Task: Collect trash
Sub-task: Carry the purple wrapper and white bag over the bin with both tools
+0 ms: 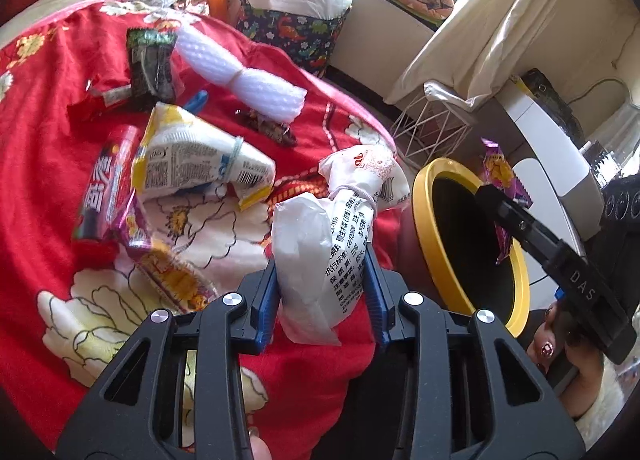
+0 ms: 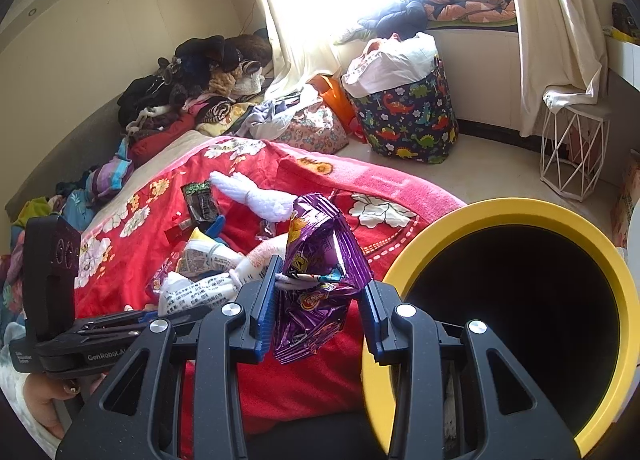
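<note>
My left gripper (image 1: 323, 292) is shut on a white printed bag (image 1: 316, 252) tied with a band, held over the red flowered blanket (image 1: 56, 140). My right gripper (image 2: 318, 308) is shut on a crumpled purple snack wrapper (image 2: 320, 272), just left of the yellow-rimmed black bin (image 2: 516, 212). In the left wrist view the bin (image 1: 424, 228) stands to the right, with the right gripper and the purple wrapper (image 1: 500, 172) over its rim. More trash lies on the blanket: a yellow and white packet (image 1: 192, 156), a red packet (image 1: 104, 196), a dark wrapper (image 1: 152, 60) and white foam netting (image 1: 244, 72).
A dinosaur-print fabric basket (image 2: 408, 116) and a white wire stand (image 2: 572, 152) are on the floor by the curtained window. Piled clothes (image 2: 196, 76) lie at the head of the bed. The left gripper body (image 2: 52, 280) is at the left in the right wrist view.
</note>
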{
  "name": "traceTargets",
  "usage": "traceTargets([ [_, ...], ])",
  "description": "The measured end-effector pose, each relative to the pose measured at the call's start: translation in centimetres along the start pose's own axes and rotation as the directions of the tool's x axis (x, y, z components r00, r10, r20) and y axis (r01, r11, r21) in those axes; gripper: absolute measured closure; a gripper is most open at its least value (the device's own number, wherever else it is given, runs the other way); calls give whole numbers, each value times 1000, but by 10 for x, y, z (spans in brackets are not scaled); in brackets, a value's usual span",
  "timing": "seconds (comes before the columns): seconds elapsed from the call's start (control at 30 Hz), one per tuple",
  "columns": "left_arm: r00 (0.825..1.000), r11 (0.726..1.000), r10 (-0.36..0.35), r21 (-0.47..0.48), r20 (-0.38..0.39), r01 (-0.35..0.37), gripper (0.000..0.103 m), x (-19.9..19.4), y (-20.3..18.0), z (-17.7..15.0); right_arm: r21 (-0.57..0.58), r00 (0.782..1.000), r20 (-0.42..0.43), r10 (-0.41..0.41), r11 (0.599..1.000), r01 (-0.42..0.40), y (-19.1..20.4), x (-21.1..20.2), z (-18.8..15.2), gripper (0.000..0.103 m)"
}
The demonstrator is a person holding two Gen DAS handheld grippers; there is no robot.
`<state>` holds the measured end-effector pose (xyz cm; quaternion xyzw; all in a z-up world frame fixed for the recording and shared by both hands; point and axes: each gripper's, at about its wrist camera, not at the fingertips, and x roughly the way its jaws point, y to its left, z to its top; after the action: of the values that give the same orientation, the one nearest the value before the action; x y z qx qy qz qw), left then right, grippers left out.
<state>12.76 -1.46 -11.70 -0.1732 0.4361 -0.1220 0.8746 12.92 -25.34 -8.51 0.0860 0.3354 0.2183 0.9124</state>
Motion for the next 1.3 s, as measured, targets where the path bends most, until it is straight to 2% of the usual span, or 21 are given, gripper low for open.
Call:
traceTargets([
  [0.2,998,1000,-13,-1,57,13,74,-11,-11,13,33,999,34,-11,999,10,-11,-12,8,69],
  [0.47,994,998,-63,21,92,61,74,-19,-34,25,89,996,80,-44,995,37,-33,-32,17,69],
  [0.83,989,991,-102,98,103,92,74,-16,-73,31,157,986,122,-113,983,94,-71,-59,23,69],
  [1.3,989,980,-128,162,79,114,74,0,-111,24,233,977,131,-169,963,135,-114,-83,20,69],
])
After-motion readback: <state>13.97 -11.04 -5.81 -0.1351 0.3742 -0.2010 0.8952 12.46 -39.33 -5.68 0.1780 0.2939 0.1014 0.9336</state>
